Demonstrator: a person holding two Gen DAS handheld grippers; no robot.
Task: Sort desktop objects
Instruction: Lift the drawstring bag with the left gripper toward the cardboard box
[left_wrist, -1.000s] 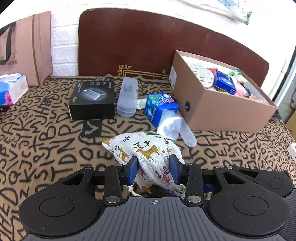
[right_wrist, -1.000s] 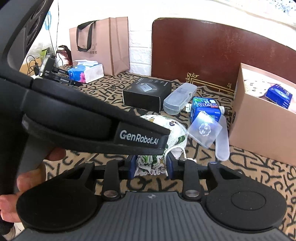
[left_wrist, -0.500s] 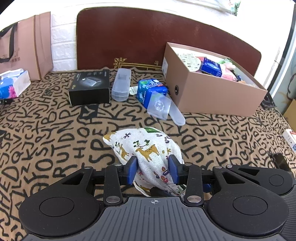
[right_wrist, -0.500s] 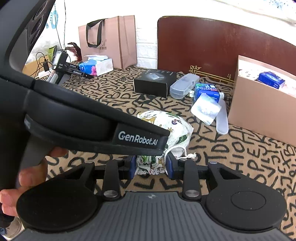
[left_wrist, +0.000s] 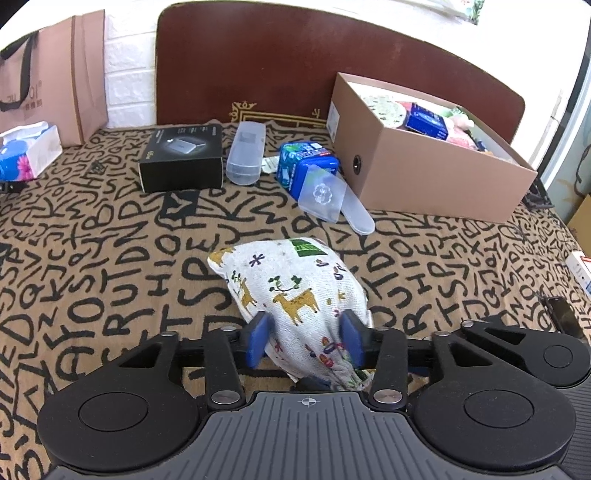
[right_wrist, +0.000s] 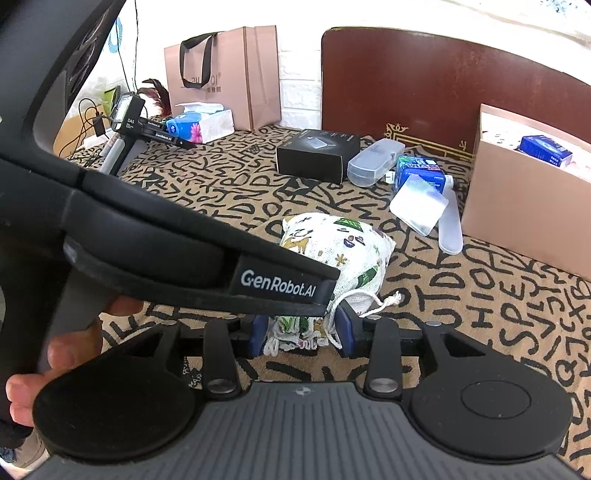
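Drawstring pouch (left_wrist: 295, 291) is up off the patterned cloth (left_wrist: 92, 258), pinched by both claws: left gripper (left_wrist: 306, 332) squeezes its belly, right gripper (right_wrist: 301, 328) clamps the gathered neck, likely so it won't sag en route to the cardboard box (left_wrist: 424, 162).

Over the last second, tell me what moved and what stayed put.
Both grippers, left gripper and right gripper, drew back from the cardboard box carrying the printed pouch; both stayed clamped on it. The black box and clear cases did not shift.
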